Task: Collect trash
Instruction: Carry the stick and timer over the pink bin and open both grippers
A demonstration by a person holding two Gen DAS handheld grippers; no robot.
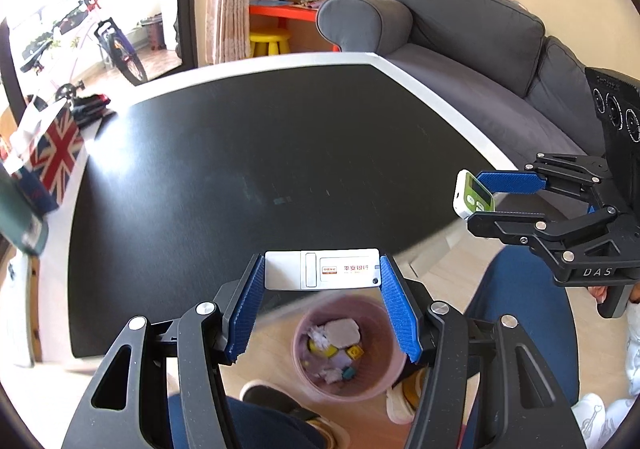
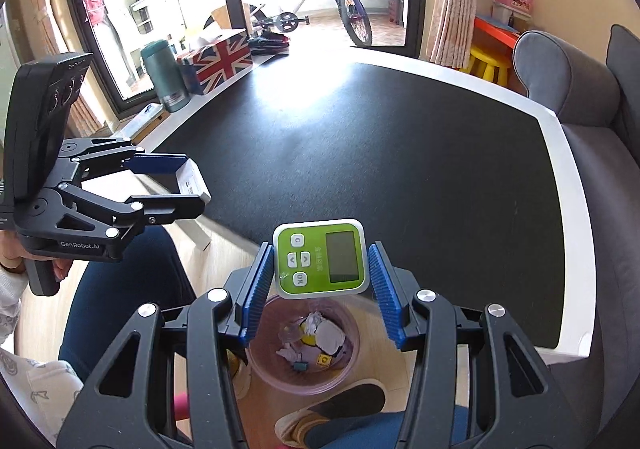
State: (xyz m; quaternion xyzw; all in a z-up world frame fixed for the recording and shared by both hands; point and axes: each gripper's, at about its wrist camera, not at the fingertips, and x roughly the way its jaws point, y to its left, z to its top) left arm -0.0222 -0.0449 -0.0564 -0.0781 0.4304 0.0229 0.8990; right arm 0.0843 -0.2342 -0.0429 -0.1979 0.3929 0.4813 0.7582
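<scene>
We hold a white card device in the left tool and a green gadget in the right tool, both clamped; the part-filled bin sits below them, the bench ahead bare.

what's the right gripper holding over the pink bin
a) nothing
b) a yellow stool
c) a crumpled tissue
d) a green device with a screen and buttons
d: the right gripper has its jaws clamped on a green device with a screen and buttons, above the pink bin on the floor.
</scene>
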